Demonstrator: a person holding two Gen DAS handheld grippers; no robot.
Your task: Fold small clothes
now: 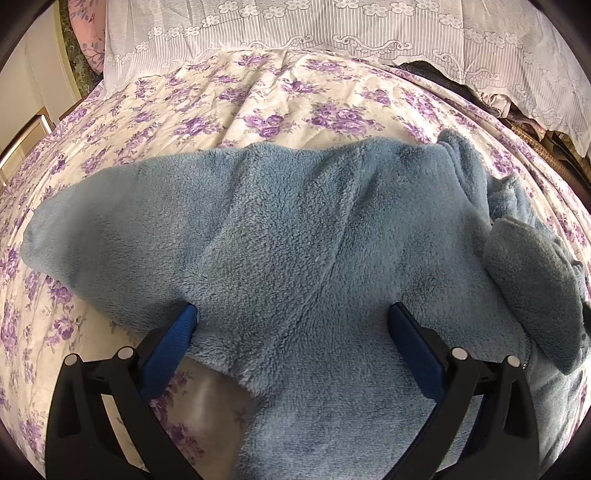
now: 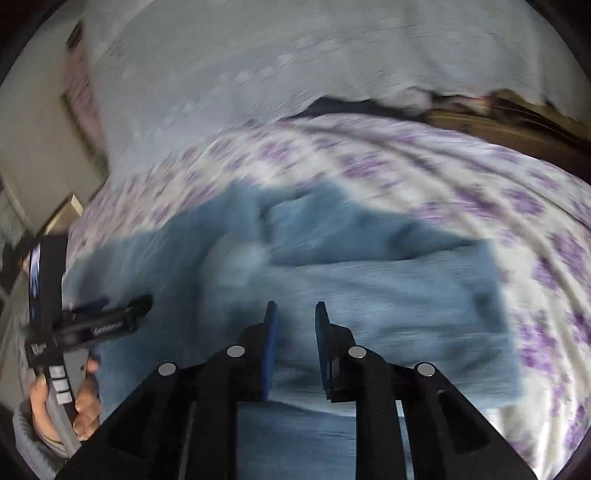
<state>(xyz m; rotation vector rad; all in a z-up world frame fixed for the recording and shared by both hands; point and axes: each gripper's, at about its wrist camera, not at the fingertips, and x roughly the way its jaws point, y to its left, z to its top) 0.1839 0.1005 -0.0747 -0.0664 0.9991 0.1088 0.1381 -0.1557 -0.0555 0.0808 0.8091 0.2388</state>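
A blue fleece garment (image 1: 295, 240) lies spread on the floral bedspread (image 1: 258, 103), one sleeve (image 1: 92, 229) stretched out to the left and a bunched flap (image 1: 532, 280) at its right edge. My left gripper (image 1: 293, 312) stands wide open over the garment's near part, with fleece between its fingers and no pad pressing on it. The right wrist view is motion-blurred. There my right gripper (image 2: 295, 306) hovers above the garment (image 2: 369, 295) with only a narrow gap between its fingers and nothing in them. The left gripper (image 2: 110, 314) shows at that view's left edge, held by a hand (image 2: 85, 398).
A white lace cloth (image 1: 332, 26) hangs along the far side of the bed. Dark and brown items (image 1: 517, 107) sit under it at the far right. Pale furniture (image 1: 33, 110) stands beyond the bed's left edge. Bare bedspread (image 2: 480, 184) lies beyond the garment.
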